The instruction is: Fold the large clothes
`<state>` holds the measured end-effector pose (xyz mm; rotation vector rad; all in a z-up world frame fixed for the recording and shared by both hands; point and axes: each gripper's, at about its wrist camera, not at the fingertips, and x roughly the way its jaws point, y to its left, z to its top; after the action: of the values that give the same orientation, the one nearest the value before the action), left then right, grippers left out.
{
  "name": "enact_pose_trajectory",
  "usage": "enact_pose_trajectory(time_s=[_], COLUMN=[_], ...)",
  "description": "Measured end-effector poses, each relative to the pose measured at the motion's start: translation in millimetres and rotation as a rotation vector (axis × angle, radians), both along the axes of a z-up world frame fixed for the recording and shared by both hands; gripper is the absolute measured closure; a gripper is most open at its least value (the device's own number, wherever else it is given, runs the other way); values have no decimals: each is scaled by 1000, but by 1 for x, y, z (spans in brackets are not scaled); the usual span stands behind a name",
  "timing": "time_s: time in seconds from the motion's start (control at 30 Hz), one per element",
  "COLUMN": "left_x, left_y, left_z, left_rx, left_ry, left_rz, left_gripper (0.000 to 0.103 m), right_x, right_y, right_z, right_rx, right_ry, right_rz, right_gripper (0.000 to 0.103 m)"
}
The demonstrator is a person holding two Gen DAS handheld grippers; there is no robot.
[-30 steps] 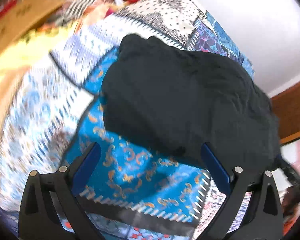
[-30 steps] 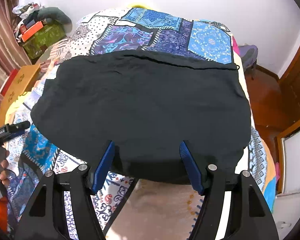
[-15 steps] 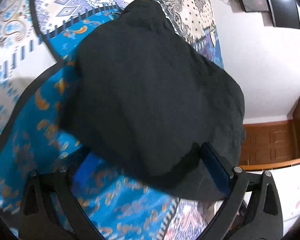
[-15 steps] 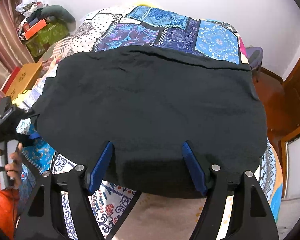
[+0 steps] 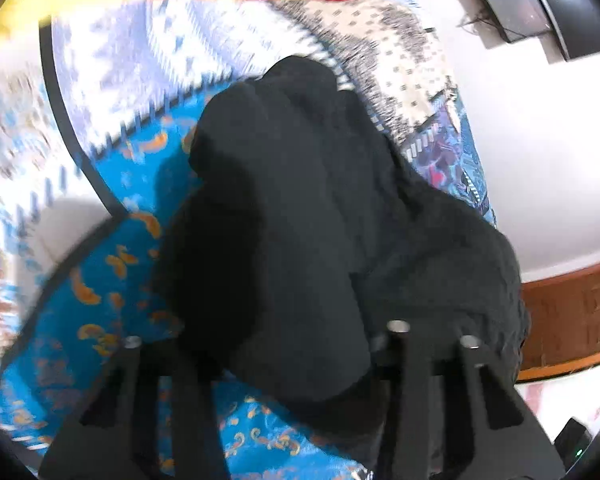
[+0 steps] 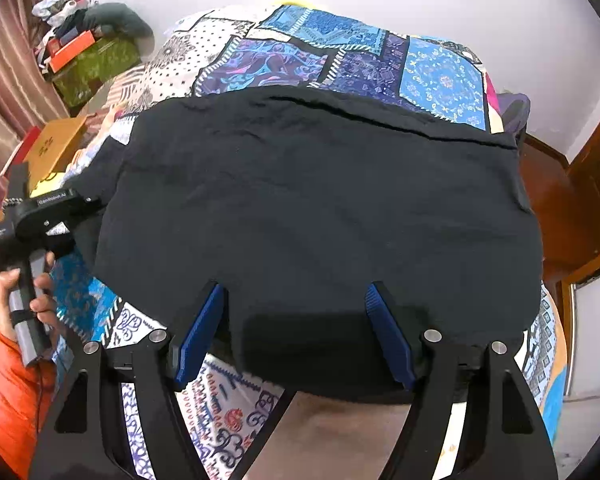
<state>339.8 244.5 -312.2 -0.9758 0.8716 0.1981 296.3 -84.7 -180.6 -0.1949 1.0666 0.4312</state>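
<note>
A large black garment (image 6: 320, 208) lies spread flat on a patchwork bedspread (image 6: 308, 56). In the right wrist view my right gripper (image 6: 294, 332) stands open at the garment's near hem, and its blue pads (image 6: 198, 332) straddle the cloth without pressing on it. My left gripper (image 5: 268, 340) is at the garment's left edge with its jaws closing. A bunched fold of the black garment (image 5: 300, 240) lies between and over its fingers and hides the pads. A hand (image 6: 24, 292) holds that gripper by the handle in the right wrist view.
Cardboard boxes (image 6: 54, 142) and a green box (image 6: 96, 64) with piled things stand left of the bed. A wooden door frame (image 6: 592, 184) is on the right. An orange sleeve (image 6: 8, 392) shows at the lower left. A white wall lies behind the bed.
My left gripper moved in onto the garment's left edge and its jaws narrowed, with the cloth now bunched over the fingers. My right gripper stayed at the near hem.
</note>
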Motion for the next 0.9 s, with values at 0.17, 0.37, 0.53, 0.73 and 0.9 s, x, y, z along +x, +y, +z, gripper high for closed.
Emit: enact_pose_trajectory(time_s=[0.17, 0.37, 0.53, 0.73, 0.9], left_x=[-18, -71, -97, -94, -85], left_y=[-17, -20, -16, -42, -85], left_z=[61, 128, 169, 189, 201], left_rx=[291, 536, 601, 641, 678], left_ry=[-13, -98, -198, -238, -289], left_rz=[-21, -8, -11, -66, -169], left_gripper=[72, 73, 73, 73, 73], right_x=[0, -13, -34, -38, -24], right_y=[5, 53, 118, 149, 102], right_z=[9, 10, -14, -35, -15], right_rx=[97, 161, 113, 106, 204], right_ry=[59, 112, 129, 178, 203], right_rz=[-21, 44, 194, 285, 206], right_gripper=[33, 33, 30, 29, 31])
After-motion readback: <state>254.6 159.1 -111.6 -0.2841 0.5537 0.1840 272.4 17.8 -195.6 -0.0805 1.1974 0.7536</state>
